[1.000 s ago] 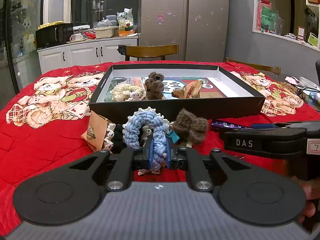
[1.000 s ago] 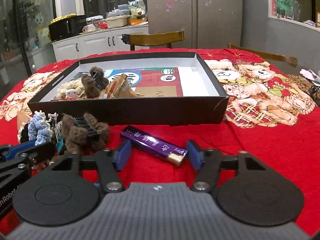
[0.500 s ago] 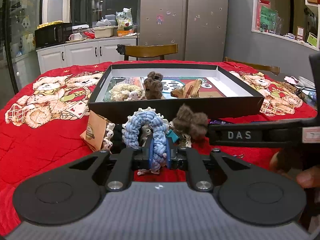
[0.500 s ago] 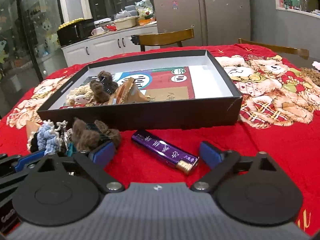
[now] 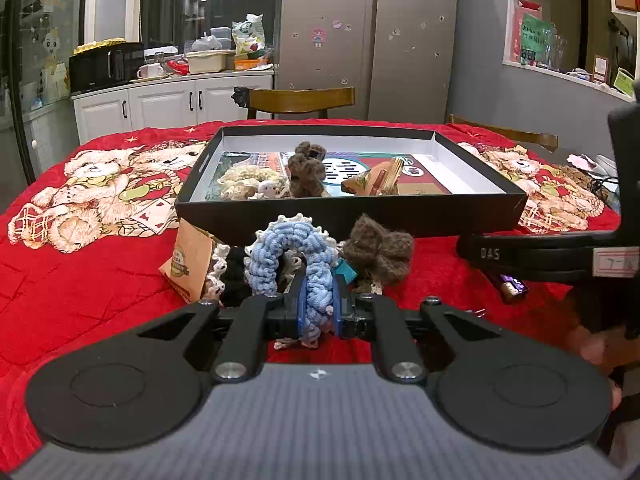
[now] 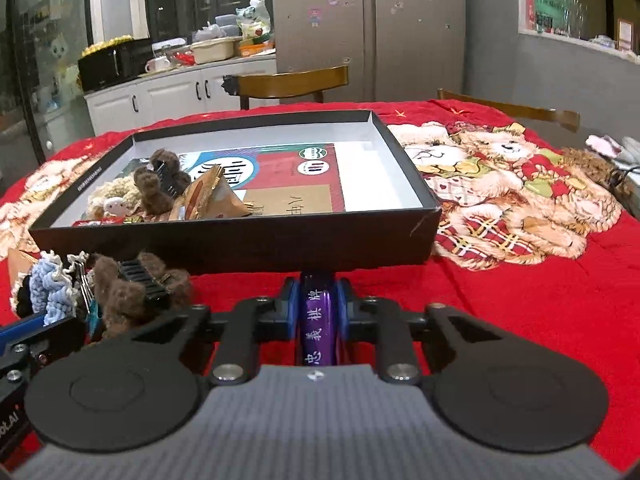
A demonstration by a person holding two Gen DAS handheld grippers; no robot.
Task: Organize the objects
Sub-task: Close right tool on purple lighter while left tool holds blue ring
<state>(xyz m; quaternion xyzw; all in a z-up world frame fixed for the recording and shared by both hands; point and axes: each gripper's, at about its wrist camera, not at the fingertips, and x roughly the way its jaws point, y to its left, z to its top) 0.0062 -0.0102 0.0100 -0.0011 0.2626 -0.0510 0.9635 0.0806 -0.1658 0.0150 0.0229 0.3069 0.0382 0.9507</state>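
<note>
My left gripper (image 5: 318, 312) is shut on a blue crocheted scrunchie (image 5: 292, 256) in front of the black open box (image 5: 348, 220). My right gripper (image 6: 318, 308) is shut on a purple lighter (image 6: 318, 328) with white characters, just before the box's front wall (image 6: 240, 248). A brown fuzzy hair clip (image 5: 378, 248) lies on the red cloth beside the scrunchie and shows in the right wrist view (image 6: 136, 288). Inside the box lie a cream scrunchie (image 5: 248, 182), another brown clip (image 5: 306, 170) and a tan packet (image 5: 380, 178).
A tan paper packet (image 5: 188, 260) and a black scrunchie (image 5: 234, 276) lie left of the blue one. The right gripper's body (image 5: 560, 256) crosses the right of the left wrist view. Wooden chairs (image 5: 300, 100) stand behind the table. Small items lie at the table's right edge (image 6: 612, 148).
My right gripper moved forward and shut on the purple lighter, which now lies lengthwise between its fingers. My left gripper stayed shut on the blue scrunchie, hardly moving.
</note>
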